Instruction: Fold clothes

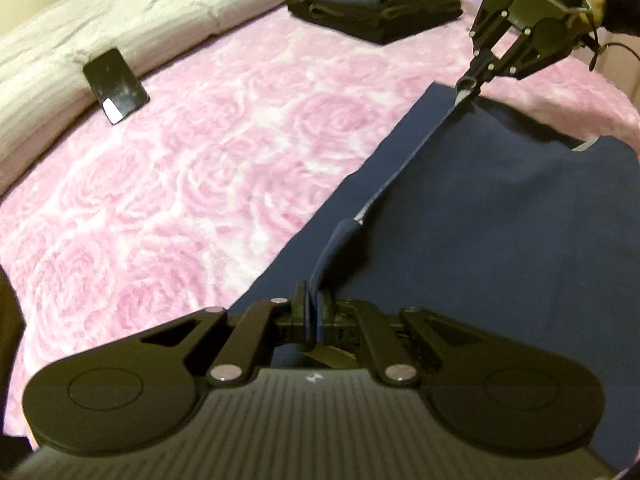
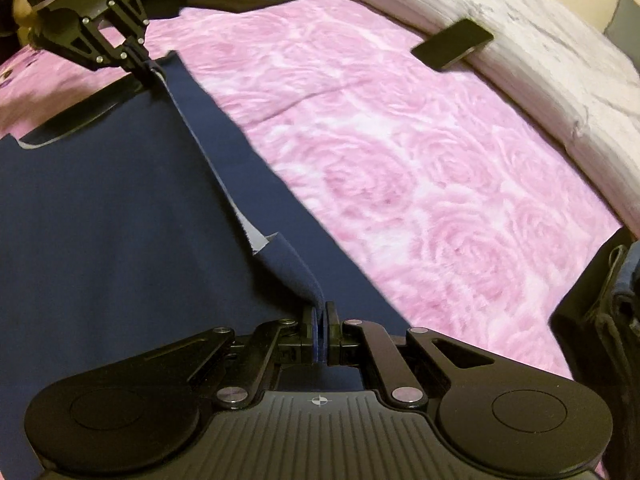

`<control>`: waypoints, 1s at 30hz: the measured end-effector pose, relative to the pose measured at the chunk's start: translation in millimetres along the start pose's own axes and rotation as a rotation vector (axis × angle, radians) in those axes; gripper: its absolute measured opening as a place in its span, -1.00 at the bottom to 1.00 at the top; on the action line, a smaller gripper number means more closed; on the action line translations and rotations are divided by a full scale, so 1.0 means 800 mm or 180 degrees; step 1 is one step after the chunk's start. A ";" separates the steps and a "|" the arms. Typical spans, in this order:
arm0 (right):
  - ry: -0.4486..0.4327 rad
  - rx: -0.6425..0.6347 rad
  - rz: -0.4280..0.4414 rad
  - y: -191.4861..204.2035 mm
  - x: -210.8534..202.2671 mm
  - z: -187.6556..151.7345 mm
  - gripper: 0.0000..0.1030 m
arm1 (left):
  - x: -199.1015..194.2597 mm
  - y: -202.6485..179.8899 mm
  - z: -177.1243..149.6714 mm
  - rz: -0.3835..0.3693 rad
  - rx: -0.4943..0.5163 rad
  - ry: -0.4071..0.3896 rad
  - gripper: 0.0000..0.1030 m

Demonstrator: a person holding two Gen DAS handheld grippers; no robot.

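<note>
Navy garment (image 1: 500, 240) lies flat on the bed — 1 edge lifted, stretched taut.

Soft, even indoor light w/ faint shadows, no hard glare; strong fisheye bending at edges, dark corners, slight motion blur toward the far bedspread (image 1: 208, 152).

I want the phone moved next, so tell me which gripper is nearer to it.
Left, as far as these views show. The left gripper pinches the shirt edge, the phone across the pink blanket. The right gripper pinches the same edge further along, apparently farther from it.
</note>
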State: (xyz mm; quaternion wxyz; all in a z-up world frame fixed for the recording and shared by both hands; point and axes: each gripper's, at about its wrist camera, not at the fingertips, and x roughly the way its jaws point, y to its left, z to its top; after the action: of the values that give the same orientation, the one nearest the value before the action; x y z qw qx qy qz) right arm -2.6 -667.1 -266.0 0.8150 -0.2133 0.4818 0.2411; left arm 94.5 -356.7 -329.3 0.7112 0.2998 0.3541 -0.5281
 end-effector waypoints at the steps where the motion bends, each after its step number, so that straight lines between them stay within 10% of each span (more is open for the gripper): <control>1: 0.0017 0.0004 0.0030 -0.006 0.008 0.002 -1.00 | 0.007 0.005 -0.001 -0.0011 -0.0017 0.0036 -0.97; 21: -0.0225 0.0400 0.0106 -0.041 0.054 0.002 -0.99 | 0.024 0.030 -0.019 0.0034 -0.0365 -0.0073 -0.73; 23: -0.0328 0.0492 -0.0106 -0.043 0.049 0.001 -0.74 | 0.018 0.035 -0.020 0.0248 -0.0492 -0.0137 -0.48; 25: -0.0495 0.0602 -0.0503 -0.044 0.039 0.000 0.62 | 0.007 0.041 -0.023 0.0494 -0.0604 -0.0242 -0.50; 30: -0.0760 0.0669 -0.0631 -0.021 0.004 -0.003 0.64 | -0.032 0.041 -0.038 0.0842 -0.0766 -0.0472 -0.50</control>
State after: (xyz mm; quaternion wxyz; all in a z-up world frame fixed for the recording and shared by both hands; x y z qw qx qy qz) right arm 7.0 -681.4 -268.0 0.9039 -0.1434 0.3808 0.1316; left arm 115.6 -309.6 -323.7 0.8293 0.2167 0.3189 -0.4045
